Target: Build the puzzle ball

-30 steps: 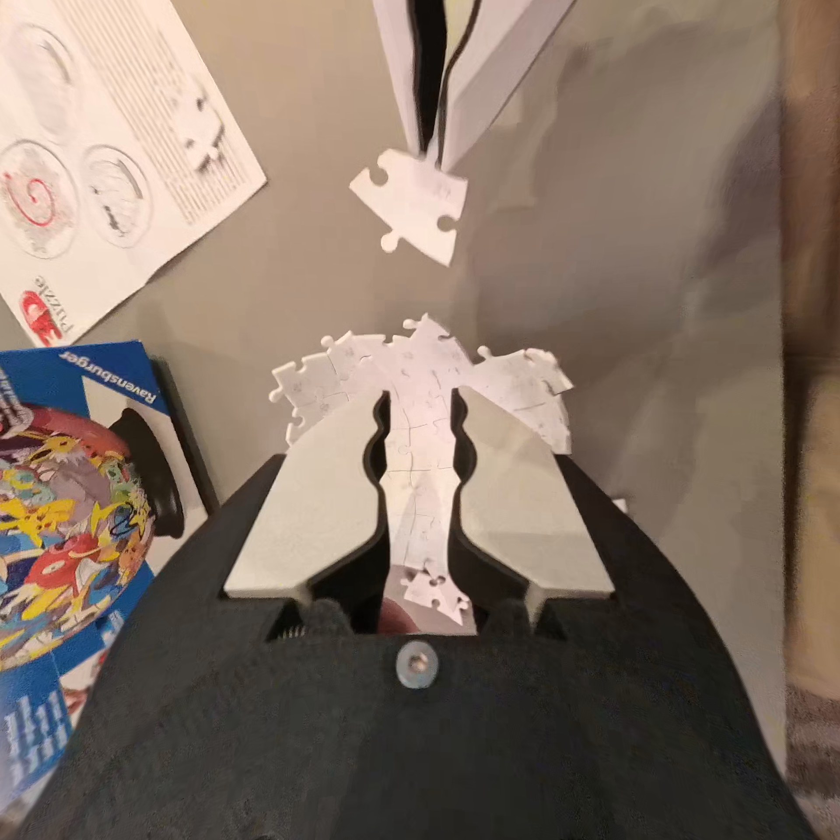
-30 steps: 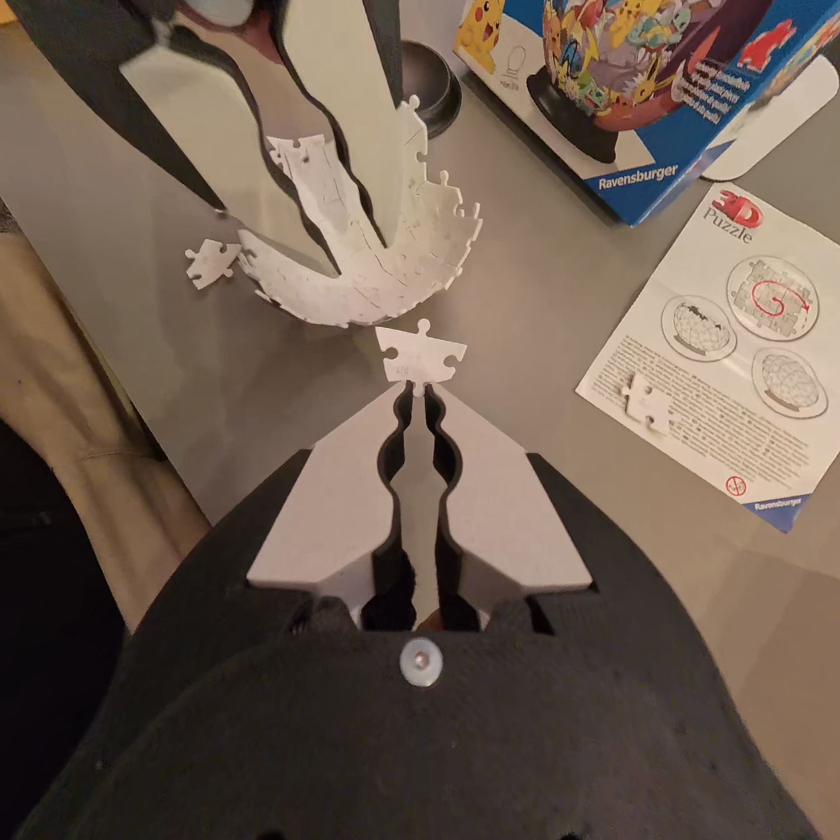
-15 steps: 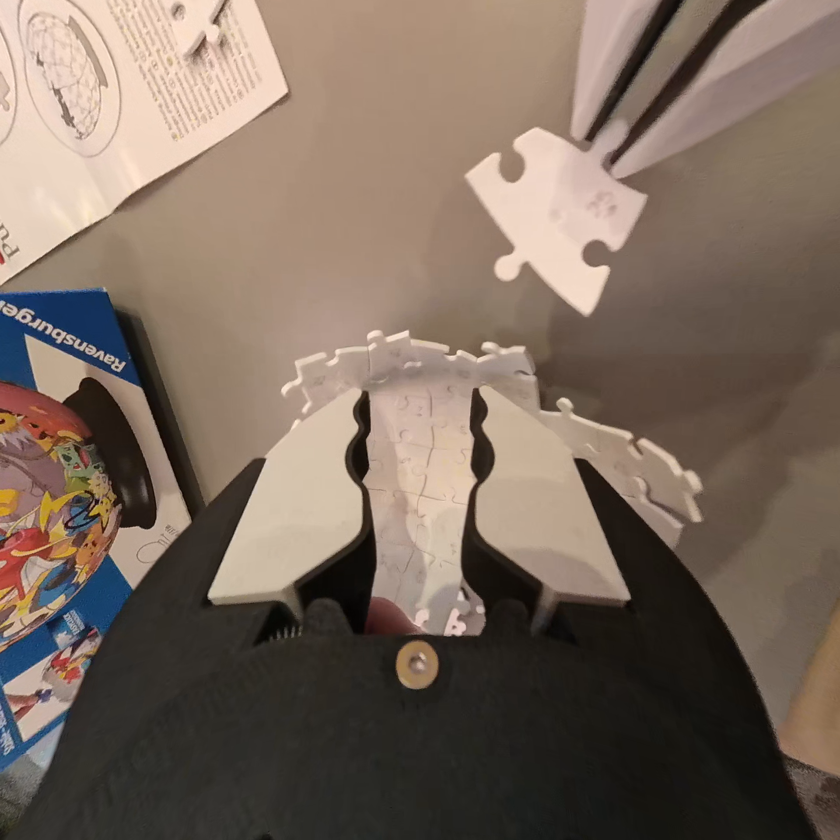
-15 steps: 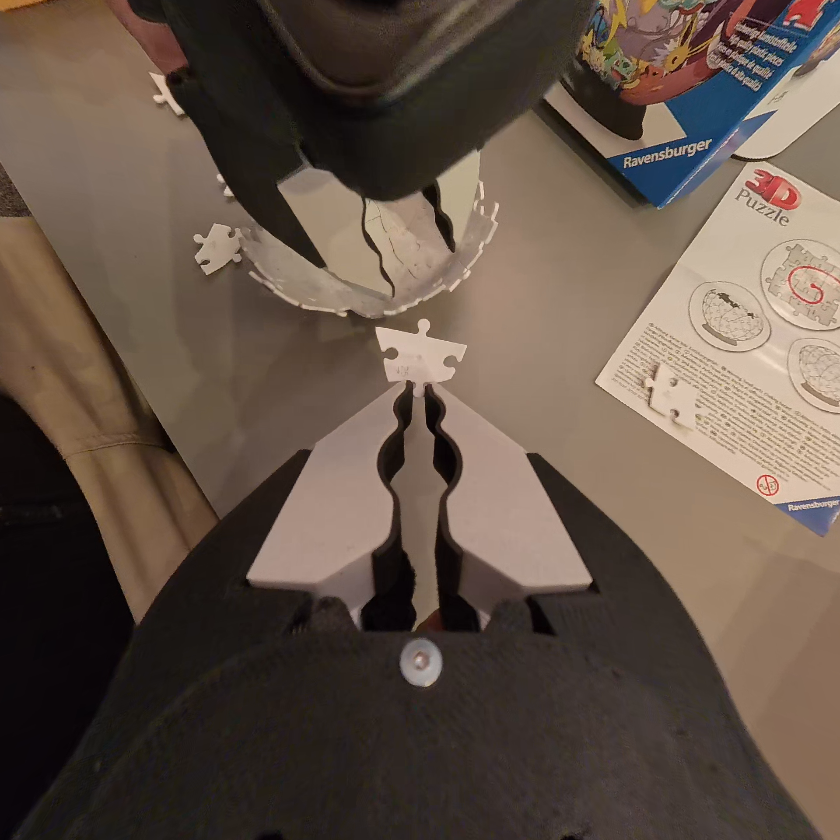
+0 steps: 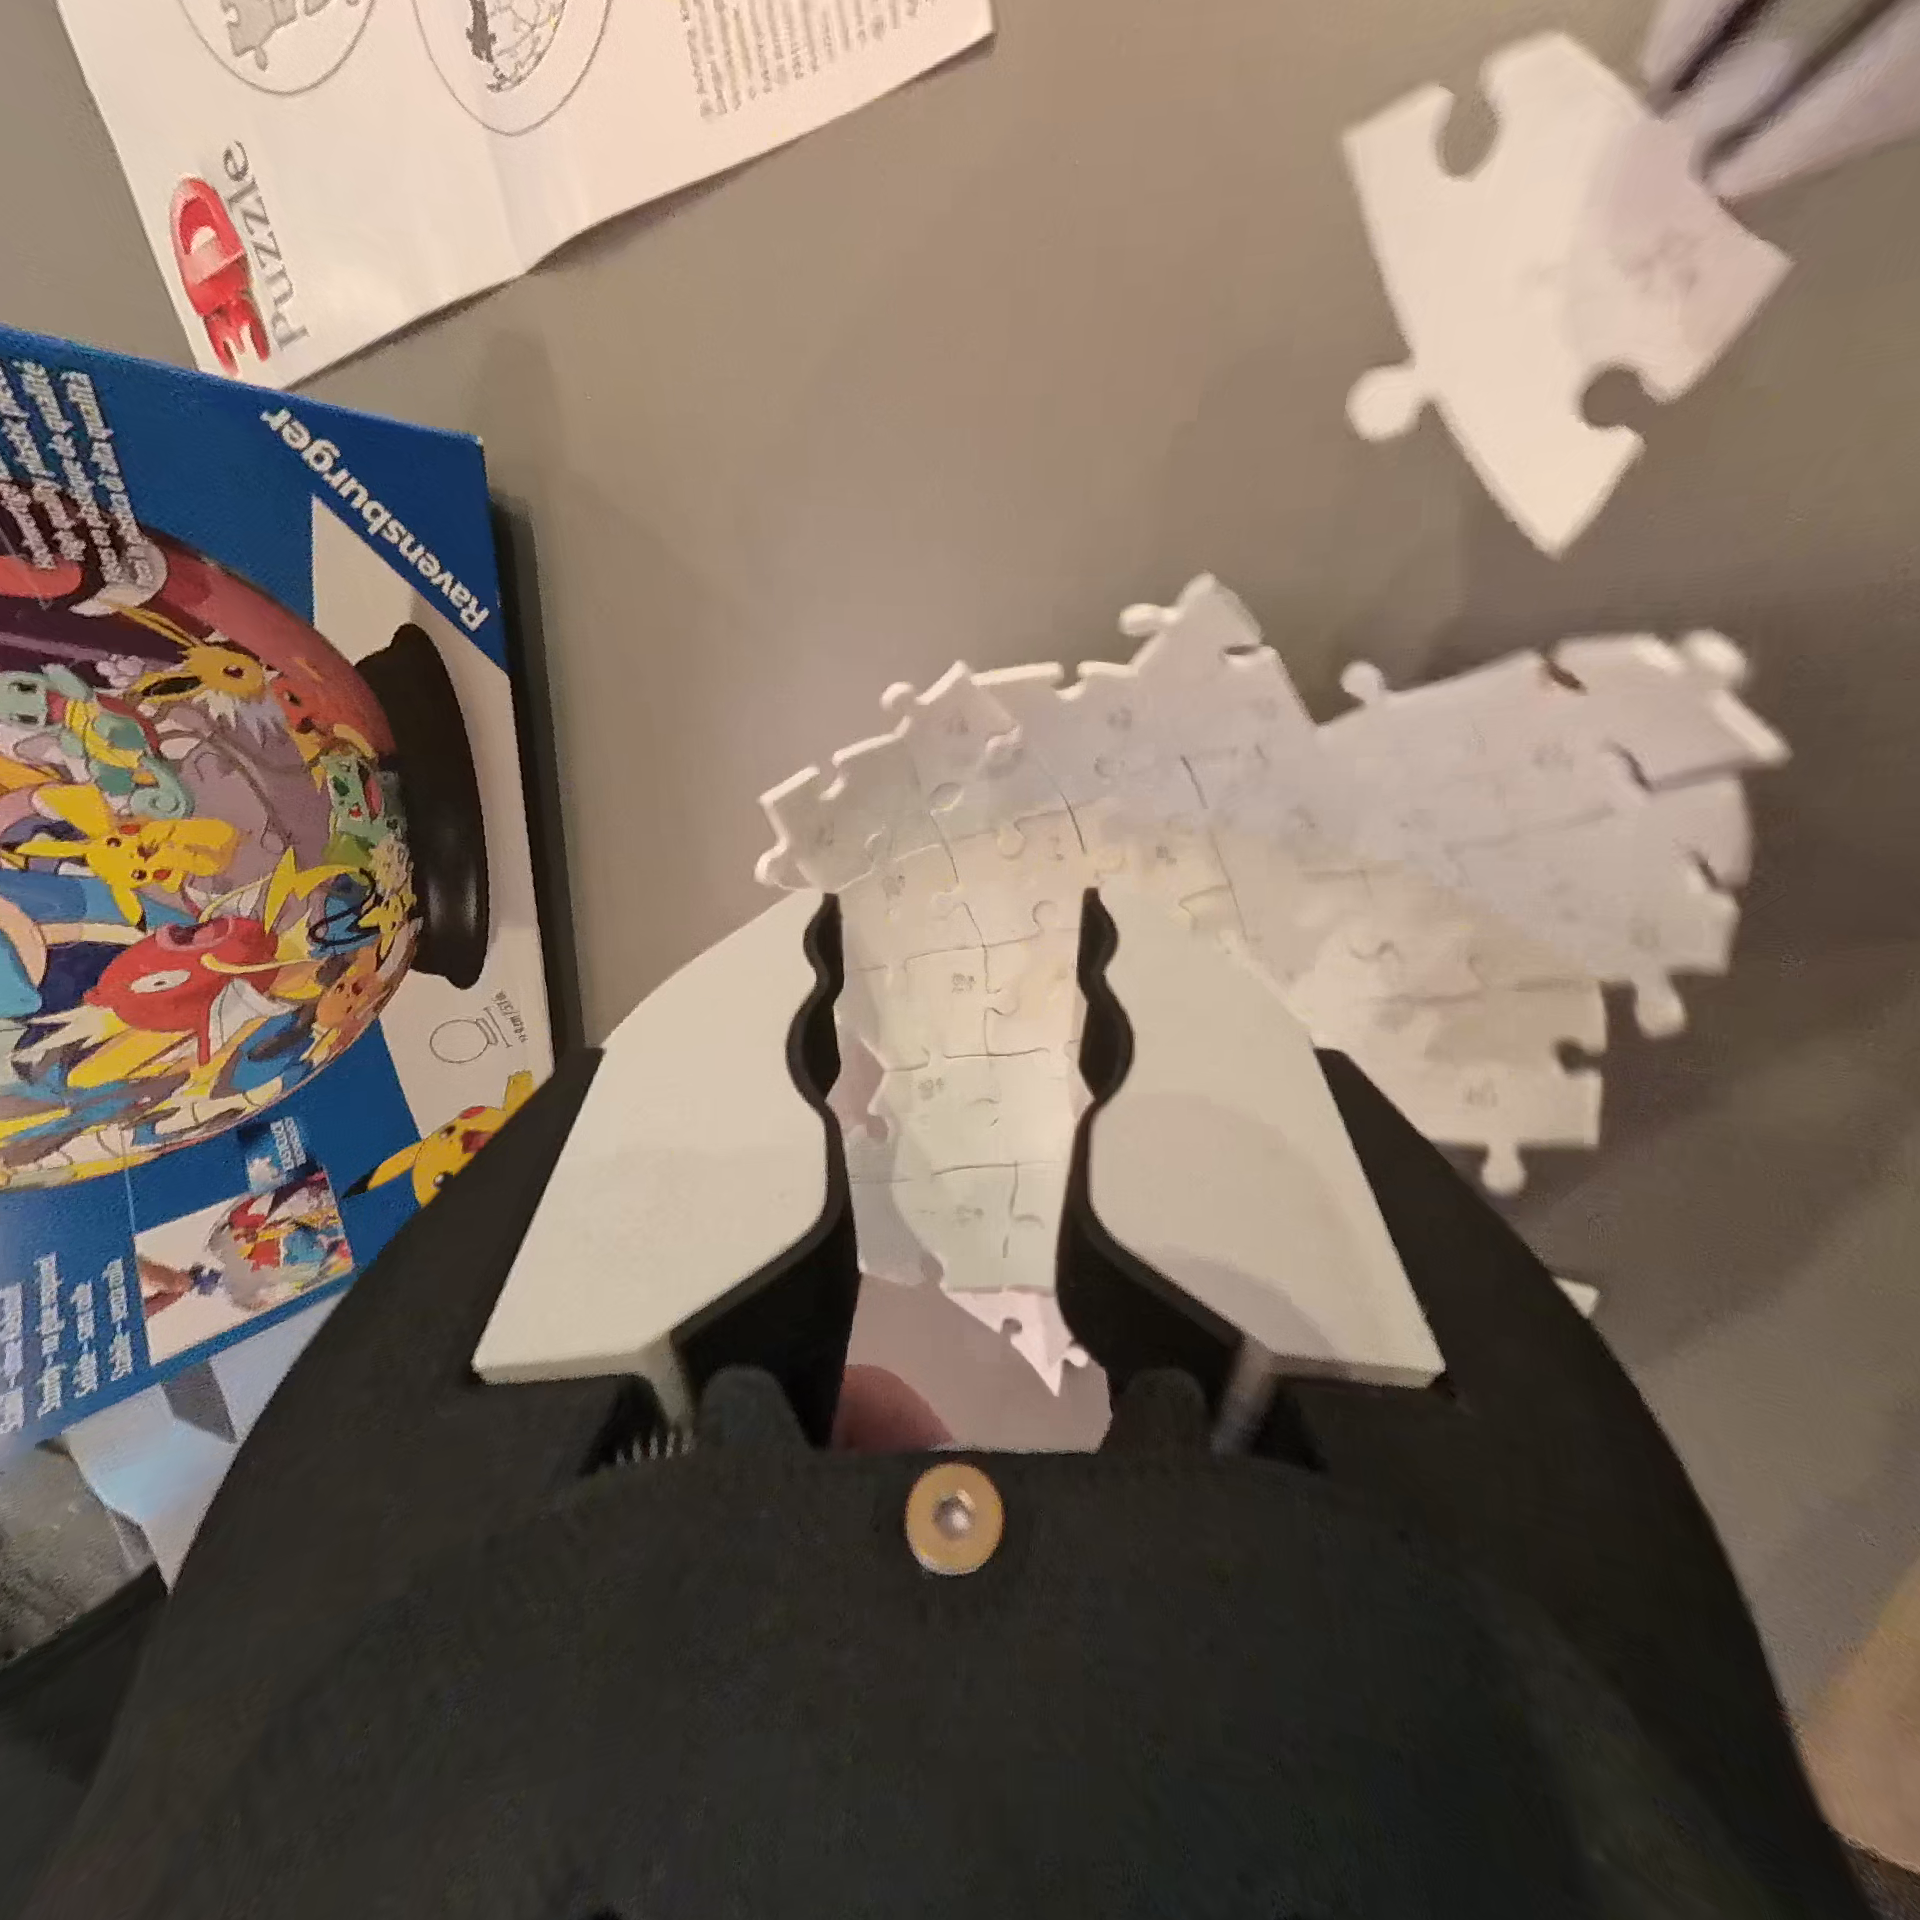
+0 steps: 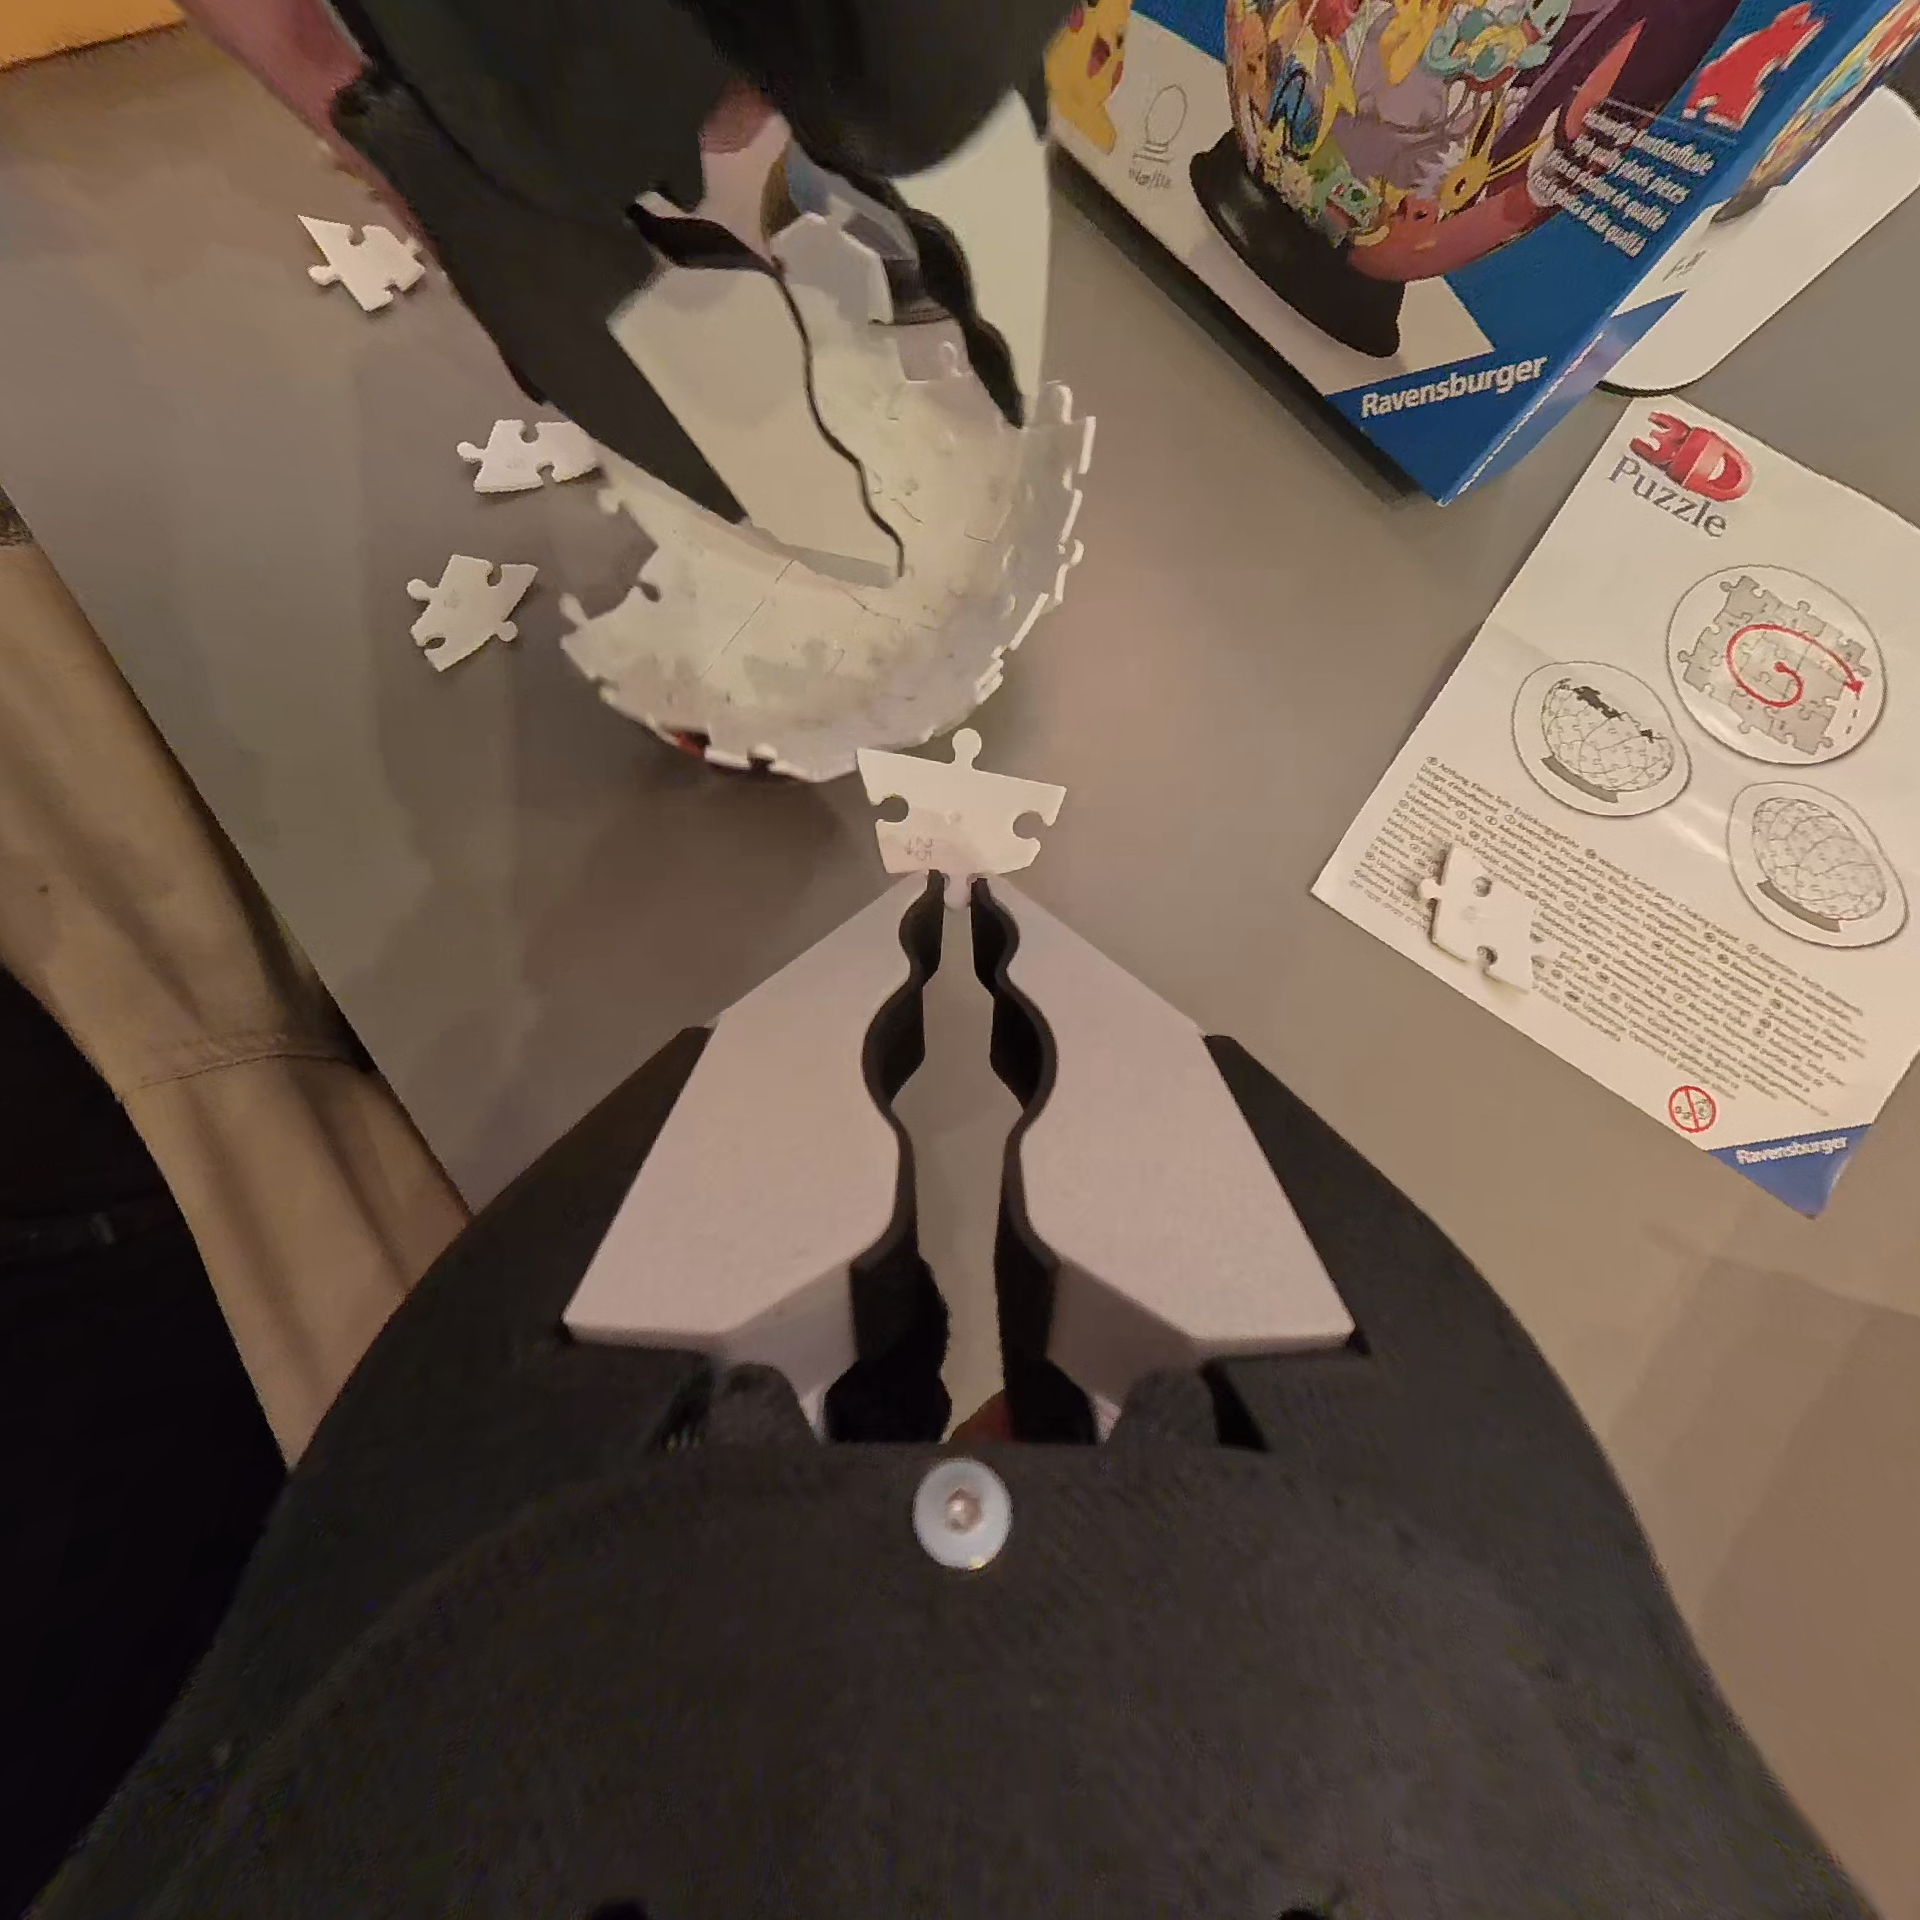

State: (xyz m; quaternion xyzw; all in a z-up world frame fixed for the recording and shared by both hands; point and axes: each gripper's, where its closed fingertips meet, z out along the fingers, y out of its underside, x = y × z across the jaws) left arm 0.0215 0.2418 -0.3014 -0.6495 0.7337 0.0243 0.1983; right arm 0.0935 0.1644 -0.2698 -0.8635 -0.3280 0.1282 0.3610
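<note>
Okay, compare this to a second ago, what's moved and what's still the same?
The left gripper swung the half-built puzzle shell round, so its white inside now faces the right wrist camera, with its rim close to the single piece. In the left wrist view that piece drifted from top centre to the upper right. Nothing was taken or released: the right gripper still pinches the piece's tab. Box, leaflet and loose pieces stayed.

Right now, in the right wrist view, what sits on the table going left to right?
loose puzzle pieces → partly built puzzle ball shell, gripped by the left gripper → single piece pinched by the right gripper → piece lying on the instruction sheet → instruction sheet
</note>
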